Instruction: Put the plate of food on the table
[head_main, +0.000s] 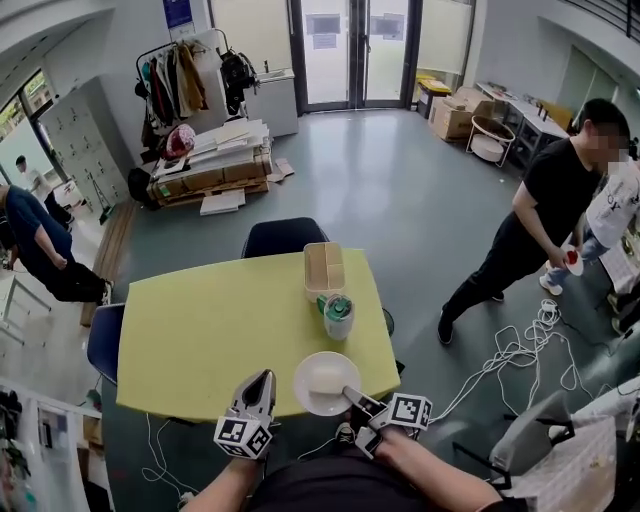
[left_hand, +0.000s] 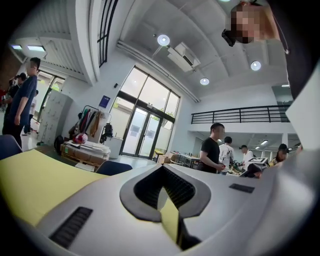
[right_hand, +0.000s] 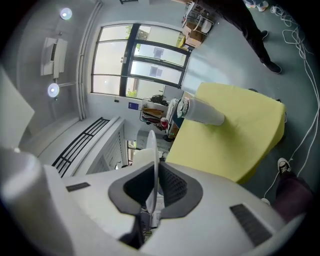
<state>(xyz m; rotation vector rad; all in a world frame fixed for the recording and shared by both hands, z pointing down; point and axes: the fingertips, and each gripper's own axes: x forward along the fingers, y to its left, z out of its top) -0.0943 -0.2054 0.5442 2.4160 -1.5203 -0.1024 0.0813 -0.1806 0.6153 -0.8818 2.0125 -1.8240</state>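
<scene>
White plate (head_main: 305, 392) with pale block of food (head_main: 326, 379) at near edge of yellow surface (head_main: 200, 340); resting or just above, cannot tell. Rim pinched on its right side between closed fingers of right gripper (head_main: 350, 395). Left gripper (head_main: 263, 380) just left of plate, not touching, fingers together on nothing. Cup (head_main: 338, 316) and wooden box (head_main: 324, 268) further back on surface.

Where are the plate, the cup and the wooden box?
plate (head_main: 306, 388): head view, bare left part near its rim.
cup (head_main: 338, 324): head view, its white side.
wooden box (head_main: 314, 270): head view, floor of its left compartment.
</scene>
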